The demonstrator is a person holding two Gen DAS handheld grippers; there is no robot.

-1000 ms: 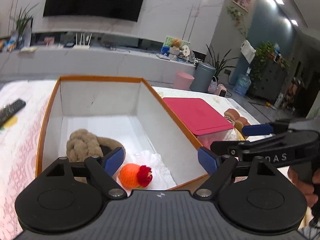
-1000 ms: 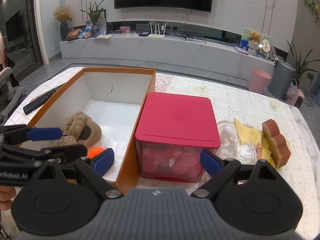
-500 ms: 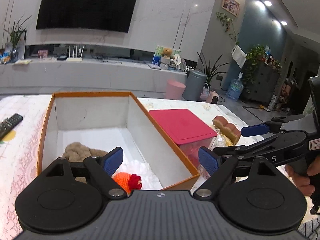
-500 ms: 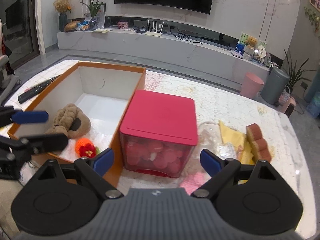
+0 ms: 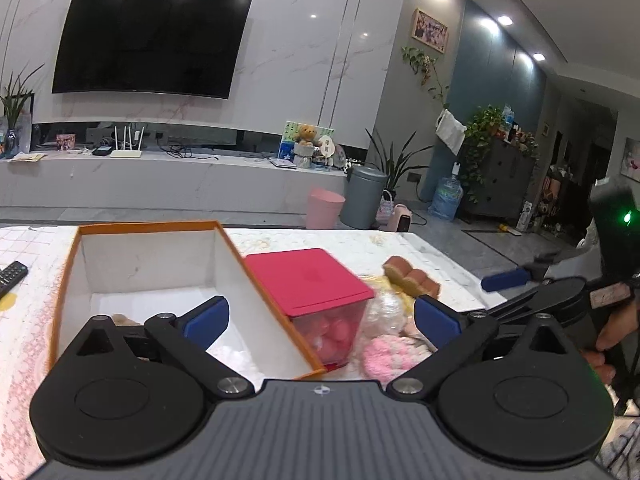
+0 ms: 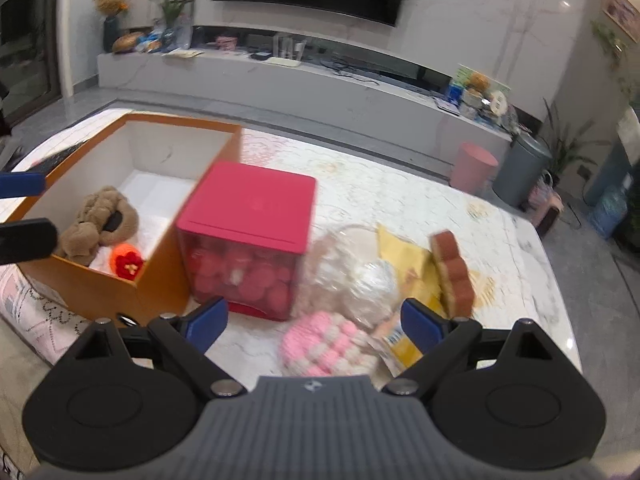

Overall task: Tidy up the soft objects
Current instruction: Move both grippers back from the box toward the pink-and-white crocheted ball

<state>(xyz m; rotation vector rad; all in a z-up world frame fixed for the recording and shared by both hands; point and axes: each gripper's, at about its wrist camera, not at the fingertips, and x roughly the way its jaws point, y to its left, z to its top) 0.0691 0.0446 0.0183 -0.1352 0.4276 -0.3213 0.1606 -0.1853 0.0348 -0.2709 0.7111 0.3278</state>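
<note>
I am working in a home living room. A wall-mounted television (image 5: pixel 150 42) hangs above a long marble media console (image 5: pixel 160 176) carrying a router (image 5: pixel 126 148) and teddy bear (image 5: pixel 306 138). Houseplants (image 5: pixel 394 160), waste bins (image 5: pixel 366 202) and a framed picture (image 5: pixel 430 32) stand beyond my bench (image 6: pixel 420 208).

No text is legible anywhere; the label on the right tongs (image 5: pixel 610 298) is perhaps lettering, too blurred.
</note>
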